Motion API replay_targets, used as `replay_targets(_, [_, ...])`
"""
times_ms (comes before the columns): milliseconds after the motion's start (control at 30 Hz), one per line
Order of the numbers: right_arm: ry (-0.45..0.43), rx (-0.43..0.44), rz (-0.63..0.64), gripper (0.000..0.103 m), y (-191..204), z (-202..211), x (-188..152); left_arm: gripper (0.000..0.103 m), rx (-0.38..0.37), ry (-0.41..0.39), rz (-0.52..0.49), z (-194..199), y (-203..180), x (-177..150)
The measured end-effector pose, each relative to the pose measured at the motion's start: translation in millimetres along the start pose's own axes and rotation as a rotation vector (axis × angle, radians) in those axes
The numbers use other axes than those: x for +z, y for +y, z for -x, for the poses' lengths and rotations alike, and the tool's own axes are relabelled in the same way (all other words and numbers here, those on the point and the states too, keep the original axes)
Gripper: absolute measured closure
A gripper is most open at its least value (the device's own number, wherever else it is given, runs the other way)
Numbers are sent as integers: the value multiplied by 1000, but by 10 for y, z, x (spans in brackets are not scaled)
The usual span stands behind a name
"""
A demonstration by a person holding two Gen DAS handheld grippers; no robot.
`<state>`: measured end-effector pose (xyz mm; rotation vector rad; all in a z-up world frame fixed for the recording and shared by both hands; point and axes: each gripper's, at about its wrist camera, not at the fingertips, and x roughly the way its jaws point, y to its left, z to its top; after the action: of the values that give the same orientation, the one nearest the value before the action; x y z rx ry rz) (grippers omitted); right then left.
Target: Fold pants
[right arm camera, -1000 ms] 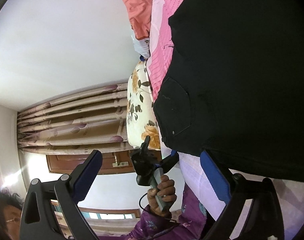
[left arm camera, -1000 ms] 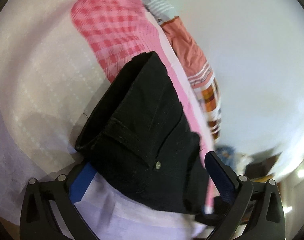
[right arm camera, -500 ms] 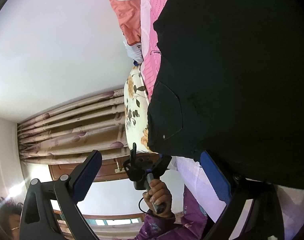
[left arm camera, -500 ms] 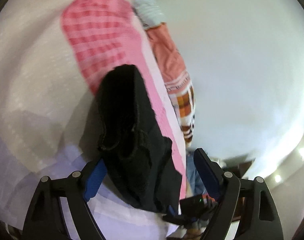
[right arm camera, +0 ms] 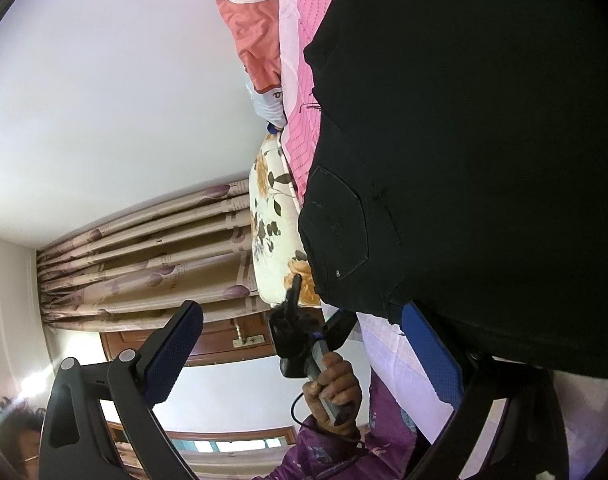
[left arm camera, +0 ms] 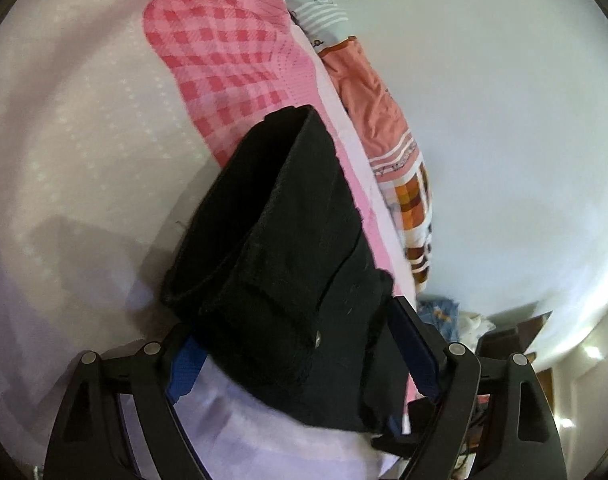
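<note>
Left tongs (left arm camera: 300, 354) clench folded black pants (left arm camera: 288, 248); right tongs (right arm camera: 304, 356) released beside them

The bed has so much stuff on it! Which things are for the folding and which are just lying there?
For the folding: black pants, left gripper, right gripper.

Just lying there: pink checked cloth, orange blanket, flowery pillow, curtains.
</note>
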<state>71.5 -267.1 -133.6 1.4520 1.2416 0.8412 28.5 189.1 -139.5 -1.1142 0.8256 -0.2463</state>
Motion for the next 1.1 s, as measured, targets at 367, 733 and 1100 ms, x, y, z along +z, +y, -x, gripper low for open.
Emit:
replay_targets(367, [-5,-1,-14,4,-16,-2,3,67,69,0,76,-81,161,30])
replay_targets(733, [-6,-4,-18,3,-16,0,3,64,47,-37,143,-52,203,-16])
replay_targets(1100, [-20,-6,-8,3,20,38,-14,76,153,-48,-119,87,-493,-80])
